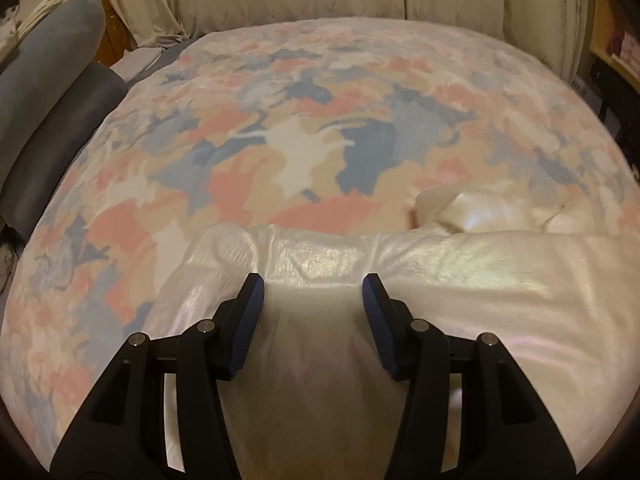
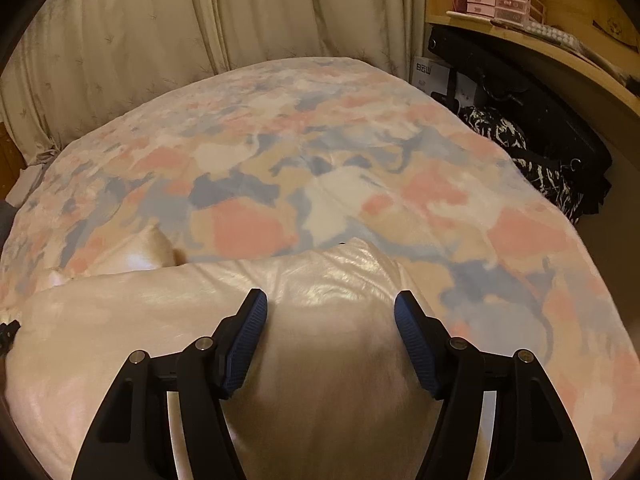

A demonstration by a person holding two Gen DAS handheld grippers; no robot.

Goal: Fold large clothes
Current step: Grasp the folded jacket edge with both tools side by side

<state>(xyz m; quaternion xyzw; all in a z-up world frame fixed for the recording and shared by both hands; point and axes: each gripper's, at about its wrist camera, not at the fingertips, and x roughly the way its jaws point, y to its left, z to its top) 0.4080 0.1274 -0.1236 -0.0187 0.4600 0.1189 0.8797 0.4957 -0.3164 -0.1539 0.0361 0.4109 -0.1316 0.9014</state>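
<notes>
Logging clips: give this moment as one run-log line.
stage: pre-grasp | left gripper: open over garment | right gripper: open over garment | garment: cream, shiny, flat on bedspread

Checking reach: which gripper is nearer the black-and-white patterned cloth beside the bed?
Right. The right gripper has the patterned cloth just off the bed's right edge ahead. The left gripper sits further left; its view doesn't show that cloth.

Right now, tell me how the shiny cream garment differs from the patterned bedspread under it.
The shiny cream satin garment is plain and glossy; the pink, blue and beige patterned bedspread is matte and busy. The garment is bunched and wrinkled along its far edge, while the bedspread lies mostly smooth. The garment covers only the near part; the bedspread spans the whole bed. Both are soft fabric lying on the bed.
</notes>
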